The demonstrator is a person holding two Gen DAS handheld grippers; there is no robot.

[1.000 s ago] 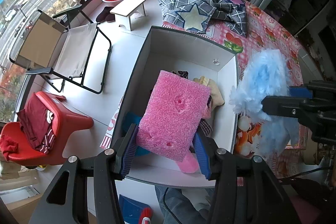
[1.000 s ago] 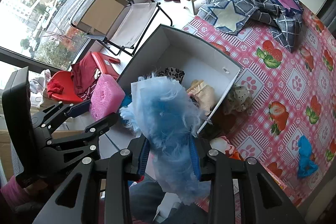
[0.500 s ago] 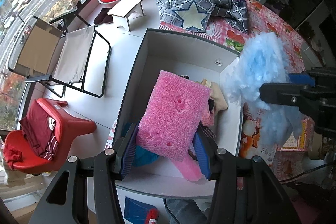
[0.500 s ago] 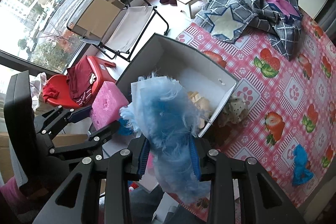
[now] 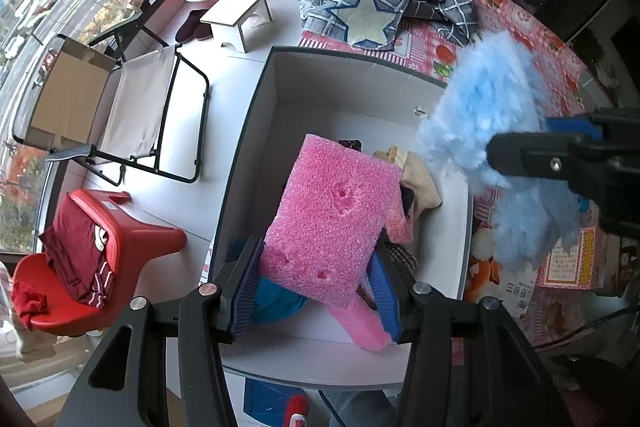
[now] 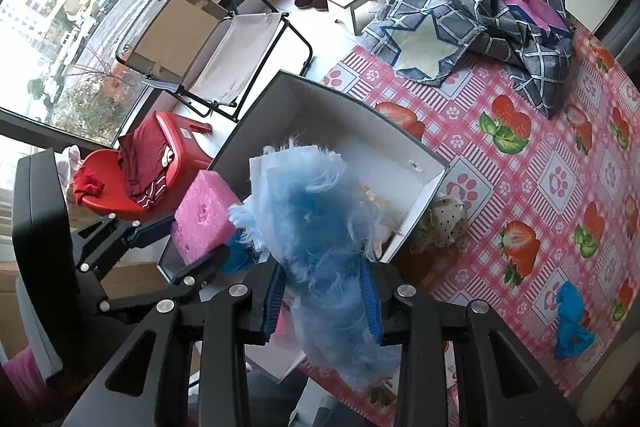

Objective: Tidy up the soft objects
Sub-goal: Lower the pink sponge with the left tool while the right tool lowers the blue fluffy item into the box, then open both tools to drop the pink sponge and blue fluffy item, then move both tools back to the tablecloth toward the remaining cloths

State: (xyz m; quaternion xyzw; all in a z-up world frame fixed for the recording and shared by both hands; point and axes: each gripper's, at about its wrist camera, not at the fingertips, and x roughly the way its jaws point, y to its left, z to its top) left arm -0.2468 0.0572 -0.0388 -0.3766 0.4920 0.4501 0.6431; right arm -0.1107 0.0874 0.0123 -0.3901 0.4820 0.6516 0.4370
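Note:
My left gripper (image 5: 316, 287) is shut on a pink foam sponge (image 5: 332, 219) and holds it above the open white storage box (image 5: 352, 99). The box holds a beige soft toy (image 5: 420, 179), a blue item (image 5: 276, 299) and dark fabric. My right gripper (image 6: 324, 295) is shut on a fluffy light-blue soft object (image 6: 316, 227), held over the box's near right corner (image 6: 432, 187). The fluffy object also shows in the left wrist view (image 5: 488, 123). The pink sponge also shows in the right wrist view (image 6: 202, 219).
A pink strawberry tablecloth (image 6: 540, 155) covers the table. A grey checked blanket (image 6: 480, 7) lies at the far end. A spotted soft item (image 6: 444, 223) sits by the box, a blue cloth (image 6: 572, 323) at the right. A red chair (image 5: 92, 251) and folding chair (image 5: 132, 111) stand left.
Both grippers have risen a little and shifted over the box. The fluffy blue object has moved left, closer over the box's right wall. Both grips are unchanged.

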